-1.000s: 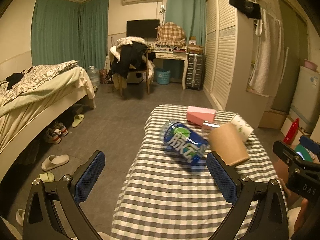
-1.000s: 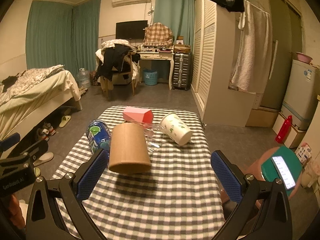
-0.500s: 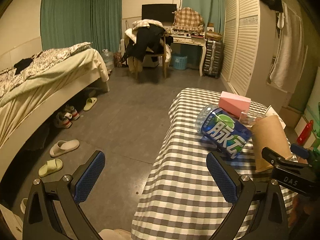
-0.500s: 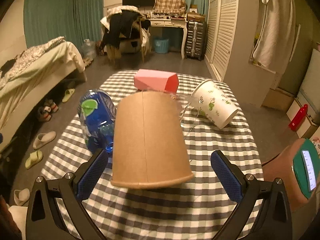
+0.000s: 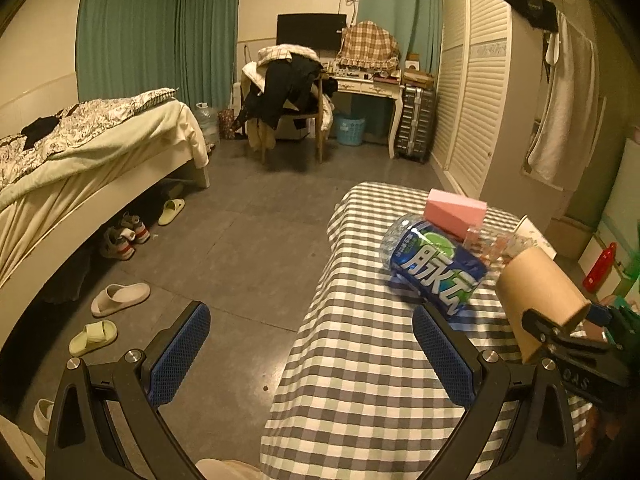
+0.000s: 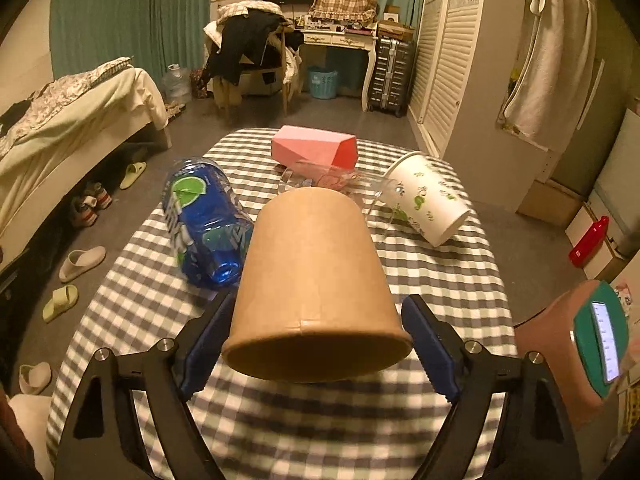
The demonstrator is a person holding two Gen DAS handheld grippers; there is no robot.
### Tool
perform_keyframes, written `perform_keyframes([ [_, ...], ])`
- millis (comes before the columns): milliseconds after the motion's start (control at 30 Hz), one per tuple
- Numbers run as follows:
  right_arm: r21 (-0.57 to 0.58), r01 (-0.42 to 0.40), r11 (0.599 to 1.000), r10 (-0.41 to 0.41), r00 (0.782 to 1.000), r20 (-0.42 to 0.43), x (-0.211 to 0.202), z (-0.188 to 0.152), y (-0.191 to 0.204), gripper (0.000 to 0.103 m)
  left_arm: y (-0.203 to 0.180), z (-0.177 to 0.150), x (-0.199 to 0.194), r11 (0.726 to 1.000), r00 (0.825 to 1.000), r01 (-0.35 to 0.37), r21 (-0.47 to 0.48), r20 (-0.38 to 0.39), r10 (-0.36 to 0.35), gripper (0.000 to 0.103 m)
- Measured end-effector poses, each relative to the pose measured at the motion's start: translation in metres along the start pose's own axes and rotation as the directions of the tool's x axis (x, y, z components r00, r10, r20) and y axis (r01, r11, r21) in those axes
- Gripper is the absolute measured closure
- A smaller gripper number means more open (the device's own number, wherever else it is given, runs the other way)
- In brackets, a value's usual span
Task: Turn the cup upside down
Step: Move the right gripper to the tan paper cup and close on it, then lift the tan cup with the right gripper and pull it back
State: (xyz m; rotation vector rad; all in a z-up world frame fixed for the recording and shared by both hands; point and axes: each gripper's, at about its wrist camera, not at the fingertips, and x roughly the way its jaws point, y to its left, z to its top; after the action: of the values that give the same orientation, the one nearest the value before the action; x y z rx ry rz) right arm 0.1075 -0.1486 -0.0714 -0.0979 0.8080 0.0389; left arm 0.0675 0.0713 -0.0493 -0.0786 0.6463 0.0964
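Observation:
A brown paper cup (image 6: 316,280) lies on its side on the checked tablecloth (image 6: 440,280), its open rim toward the right wrist camera. My right gripper (image 6: 316,344) has its blue pads on both sides of the cup near the rim, closing in on it; firm contact is not certain. In the left wrist view the cup (image 5: 536,292) sits at the right with the right gripper's finger across it. My left gripper (image 5: 312,352) is open and empty at the table's left edge, over the floor.
A blue bottle (image 6: 200,224) lies left of the cup. A pink box (image 6: 312,146), clear plastic cups (image 6: 320,178) and a white printed paper cup (image 6: 424,200) lie behind. A bed (image 5: 80,148) and slippers (image 5: 120,292) are at the left.
My right gripper moved forward and its jaws narrowed around the brown cup. My left gripper shifted left, off the table's edge.

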Motion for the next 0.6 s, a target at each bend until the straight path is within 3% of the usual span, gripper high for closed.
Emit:
perform_keyframes([
  [333, -0.052, -0.015, 0.999, 0.014, 1.0, -0.003, -0.058, -0.044, 0.01, 0.018, -0.014, -0.008, -0.034, 0.999, 0.998, 0.036, 0.034, 0.047, -0.037, 0.0],
  [600, -0.04, -0.063, 0.997, 0.06, 0.997, -0.057, -0.062, -0.076, 0.015, 0.018, -0.027, -0.014, -0.044, 0.997, 0.997, 0.058, 0.058, 0.042, -0.06, 0.0],
])
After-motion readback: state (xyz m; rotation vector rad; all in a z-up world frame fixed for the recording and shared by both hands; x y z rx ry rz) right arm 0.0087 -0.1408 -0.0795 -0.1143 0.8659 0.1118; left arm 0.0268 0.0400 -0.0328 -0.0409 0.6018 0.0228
